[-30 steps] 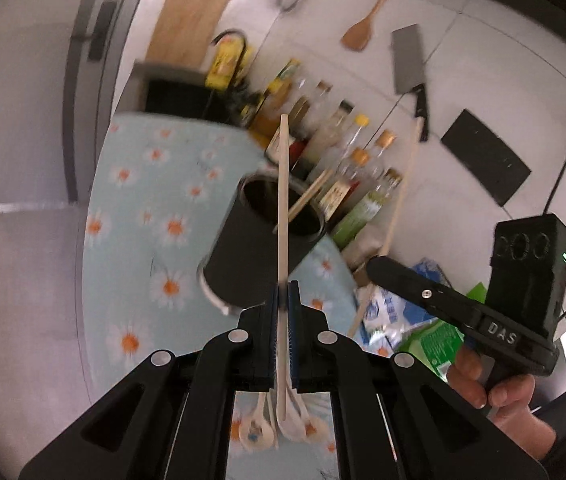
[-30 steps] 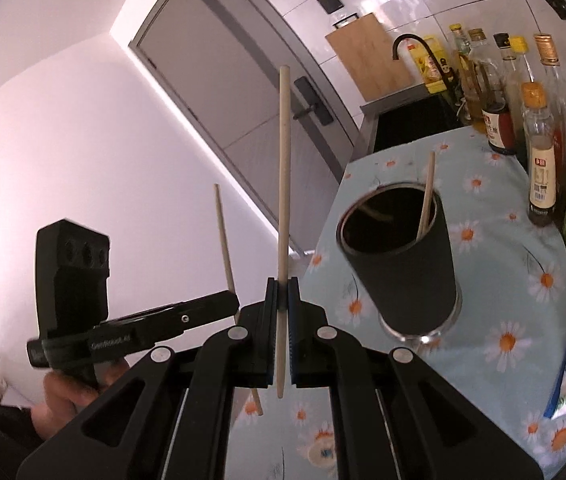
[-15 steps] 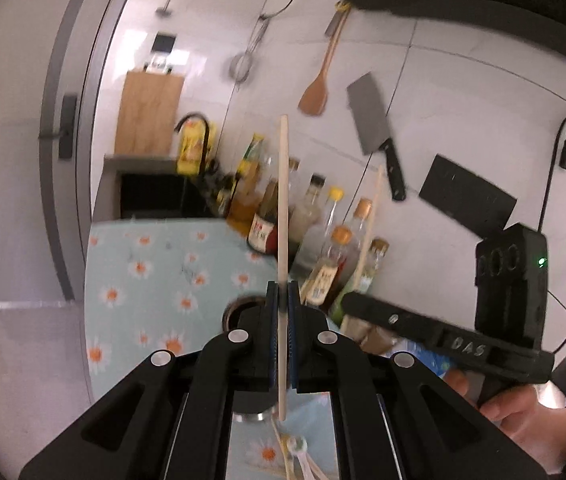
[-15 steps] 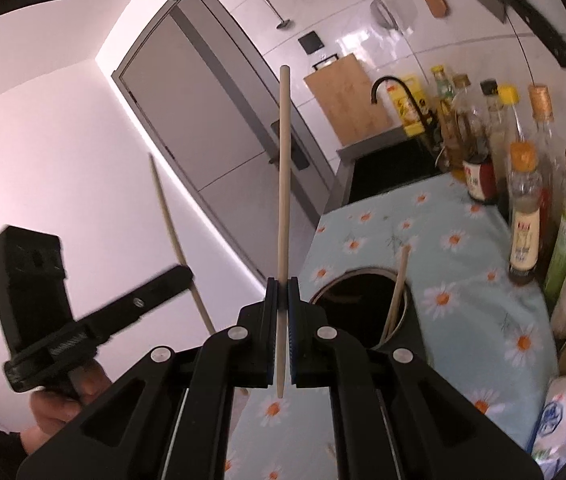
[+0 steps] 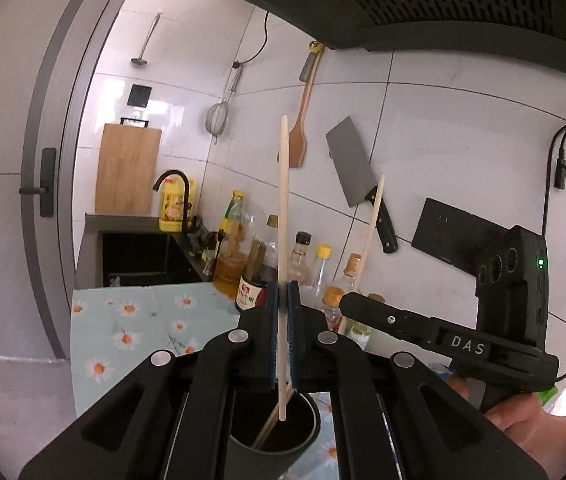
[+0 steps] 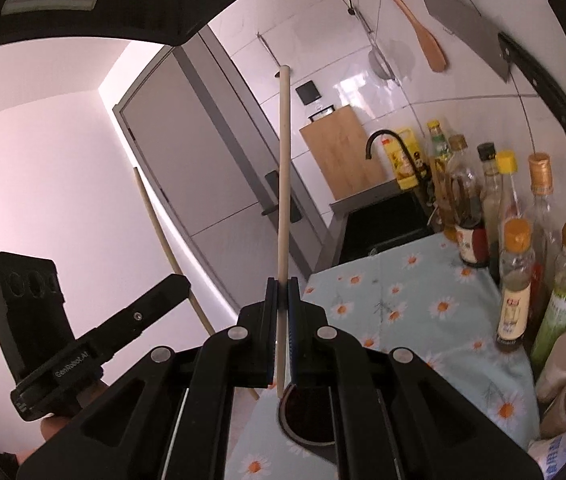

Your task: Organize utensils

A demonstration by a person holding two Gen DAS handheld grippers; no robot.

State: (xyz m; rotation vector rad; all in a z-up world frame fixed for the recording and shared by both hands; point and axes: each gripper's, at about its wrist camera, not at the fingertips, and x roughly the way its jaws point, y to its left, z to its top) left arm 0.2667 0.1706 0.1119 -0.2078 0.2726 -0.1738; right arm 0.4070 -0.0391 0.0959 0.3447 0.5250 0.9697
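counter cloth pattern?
The counter cloth is pale mint-blue with white daisies, orange centres; clearest in the right wrist view.

Three chopsticks (image 5: pixel 283 216); one holder (image 5: pixel 271 436); two tongs (image 5: pixel 282 300).

Rising with the left gripper (image 5: pixel 282 300) and the right gripper (image 6: pixel 282 298) above the black cylindrical utensil holder (image 5: pixel 275 436), now sinking to the bottom edge of both wrist views instead of standing ahead. Tilting up toward the white tiled wall (image 5: pixel 443 140), bringing the hanging steel cleaver (image 5: pixel 353 168) and wooden spatula (image 5: pixel 298 140) nearer the middle. Carrying each pale wooden chopstick (image 5: pixel 283 240) upward, lower tips now hanging over the holder's dark mouth.
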